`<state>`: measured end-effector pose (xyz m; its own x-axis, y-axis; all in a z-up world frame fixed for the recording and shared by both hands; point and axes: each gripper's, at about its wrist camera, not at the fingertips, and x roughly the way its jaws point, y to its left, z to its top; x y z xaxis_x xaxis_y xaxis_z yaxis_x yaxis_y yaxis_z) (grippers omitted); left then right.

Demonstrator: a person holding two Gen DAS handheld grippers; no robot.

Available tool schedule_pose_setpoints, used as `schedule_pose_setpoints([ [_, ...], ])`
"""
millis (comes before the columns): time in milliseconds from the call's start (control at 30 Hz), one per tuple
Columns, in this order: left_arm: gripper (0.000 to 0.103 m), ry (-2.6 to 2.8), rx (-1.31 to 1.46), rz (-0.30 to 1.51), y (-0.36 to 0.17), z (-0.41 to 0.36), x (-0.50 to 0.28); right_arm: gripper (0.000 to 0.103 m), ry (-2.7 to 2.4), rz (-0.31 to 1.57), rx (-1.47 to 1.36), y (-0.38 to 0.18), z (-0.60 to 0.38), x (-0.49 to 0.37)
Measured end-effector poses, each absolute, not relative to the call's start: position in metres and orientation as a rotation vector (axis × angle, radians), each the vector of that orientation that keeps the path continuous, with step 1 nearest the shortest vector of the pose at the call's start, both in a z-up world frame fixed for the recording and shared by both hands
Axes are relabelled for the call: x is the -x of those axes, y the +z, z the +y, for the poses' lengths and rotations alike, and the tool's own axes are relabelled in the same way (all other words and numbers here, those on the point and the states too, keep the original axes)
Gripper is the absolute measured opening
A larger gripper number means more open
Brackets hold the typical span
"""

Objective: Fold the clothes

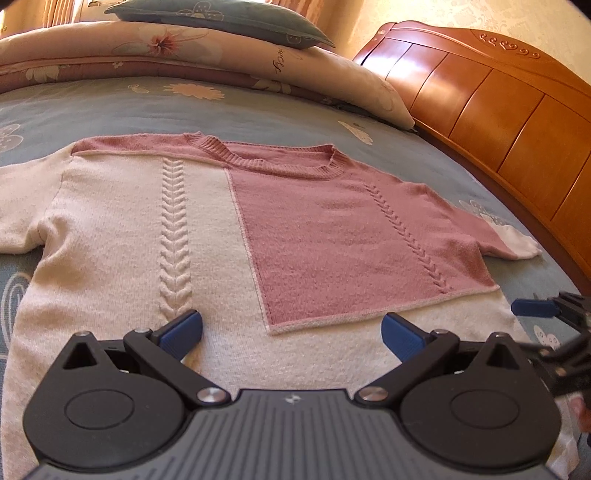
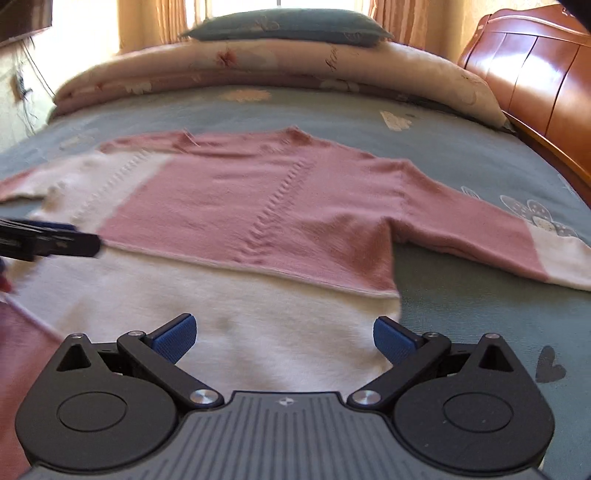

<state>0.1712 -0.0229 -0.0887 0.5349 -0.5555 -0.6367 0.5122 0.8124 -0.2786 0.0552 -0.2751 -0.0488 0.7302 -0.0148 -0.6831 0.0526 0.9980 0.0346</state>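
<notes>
My left gripper (image 1: 291, 328): jaws spread wide, holding nothing, low over the cream lower part of the sweater.
My right gripper (image 2: 284, 334): also spread wide and empty, above the cream hem near the sweater's right edge.
Each other's view: the right gripper's blue tip shows at the right edge of the left camera; the left one appears as a dark blurred bar at the left edge of the right camera.
Sweater (image 1: 221, 229): pink and cream knit, lying flat on the bed, neckline away from me, both sleeves stretched out sideways.
Right sleeve (image 2: 480, 243): pink with a cream cuff, resting on the sheet.
Sheet (image 1: 280, 110): blue-grey with pale flowers, under the whole sweater.
Quilt (image 1: 184, 48): rolled, floral, well beyond the neckline.
Pillow (image 1: 221, 18): blue-grey, on top of the quilt.
Headboard (image 1: 498, 110): polished wood, along the right of the bed.
In the way: nothing lies between my fingers and the knit.
</notes>
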Motion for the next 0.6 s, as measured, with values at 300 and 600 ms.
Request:
schedule_pose_setpoints([
  [300, 0.102, -0.637, 0.078, 0.781, -0.089, -0.021, -0.172, 0.103, -0.033, 0.808, -0.069, -0.072, -0.274, -0.06],
  [600, 0.102, -0.641, 0.1, 0.79, -0.088, -0.02, -0.174, 0.103, -0.09, 0.815, 0.007, -0.051, -0.254, -0.025],
])
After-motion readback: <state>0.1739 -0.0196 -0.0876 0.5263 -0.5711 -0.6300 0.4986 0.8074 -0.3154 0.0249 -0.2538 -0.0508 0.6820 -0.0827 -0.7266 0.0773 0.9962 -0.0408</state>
